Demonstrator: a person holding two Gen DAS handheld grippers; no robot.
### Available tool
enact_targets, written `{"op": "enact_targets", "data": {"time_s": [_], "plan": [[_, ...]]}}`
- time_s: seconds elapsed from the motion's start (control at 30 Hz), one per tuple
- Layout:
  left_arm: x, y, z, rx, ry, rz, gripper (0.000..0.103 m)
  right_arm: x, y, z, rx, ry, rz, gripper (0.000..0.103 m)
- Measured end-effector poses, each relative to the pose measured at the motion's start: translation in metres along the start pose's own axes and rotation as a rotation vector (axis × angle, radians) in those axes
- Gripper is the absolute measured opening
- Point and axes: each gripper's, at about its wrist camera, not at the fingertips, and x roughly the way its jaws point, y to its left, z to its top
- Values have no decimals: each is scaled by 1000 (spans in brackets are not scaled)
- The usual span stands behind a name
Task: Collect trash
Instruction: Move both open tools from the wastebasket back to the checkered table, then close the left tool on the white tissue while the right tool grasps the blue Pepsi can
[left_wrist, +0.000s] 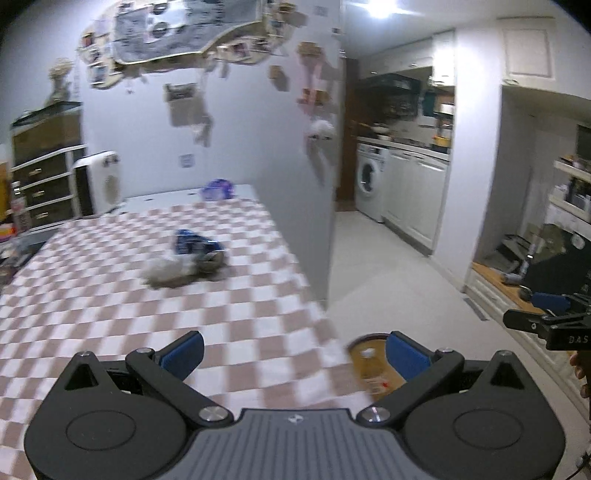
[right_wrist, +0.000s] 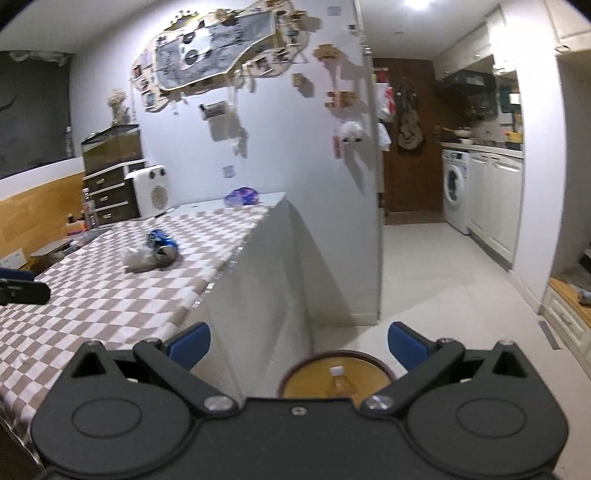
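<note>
Blue-padded, both your left gripper (left_wrist: 293, 354) and right gripper (right_wrist: 299, 345) are gaping empty; crumpled blue-and-white trash heap (left_wrist: 192, 260) is lying at eleven o'clock on the checkered tablecloth (left_wrist: 110, 295).

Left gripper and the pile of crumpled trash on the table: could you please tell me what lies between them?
Only bare checkered tablecloth lies between the open left gripper and the crumpled trash, as the left wrist view shows.
</note>
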Motion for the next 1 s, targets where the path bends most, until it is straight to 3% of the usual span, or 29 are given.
{"op": "enact_targets", "data": {"time_s": [0.33, 0.67, 0.83, 1.0], "plan": [[21, 94, 25, -64, -53, 105, 103, 60, 78, 17, -37, -10, 113, 103], [135, 152, 76, -215, -79, 136, 103, 125, 130, 42, -19, -22, 139, 103], [201, 166, 78, -260, -72, 171, 103, 157, 140, 52, 30, -7, 167, 103], [255, 188, 56, -339, -56, 194, 103, 187, 145, 61, 83, 24, 192, 103]]}}
